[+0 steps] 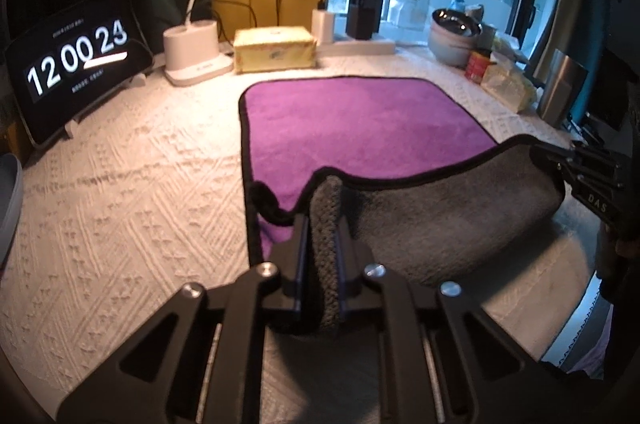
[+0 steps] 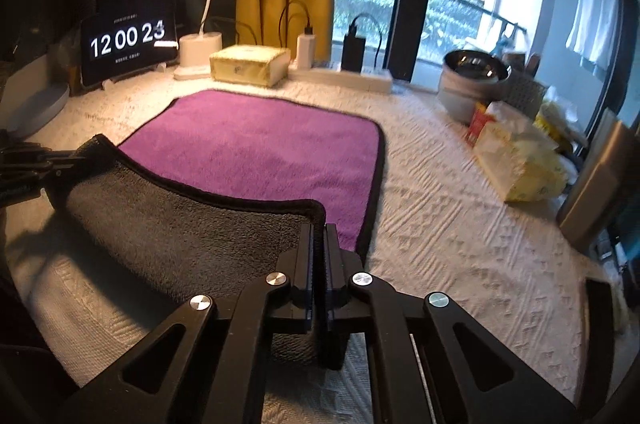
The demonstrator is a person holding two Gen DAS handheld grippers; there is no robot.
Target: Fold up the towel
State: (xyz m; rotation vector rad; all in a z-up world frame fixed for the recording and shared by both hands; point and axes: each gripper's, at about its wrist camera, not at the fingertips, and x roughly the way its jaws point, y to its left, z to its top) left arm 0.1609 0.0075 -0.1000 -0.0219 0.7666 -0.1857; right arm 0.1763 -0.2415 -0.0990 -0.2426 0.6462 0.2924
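Note:
A towel, purple on top and grey underneath with a black hem, lies on a white textured tablecloth. Its near edge is lifted, showing the grey side. My left gripper is shut on the near left corner. My right gripper is shut on the near right corner. The towel and its raised grey flap also show in the right wrist view. Each gripper shows in the other's view, the right and the left, clamped on the hem.
At the back stand a tablet clock, a lamp base, a yellow box and chargers. At the right are a bowl on a pot, a red can, a tissue pack and a metal object.

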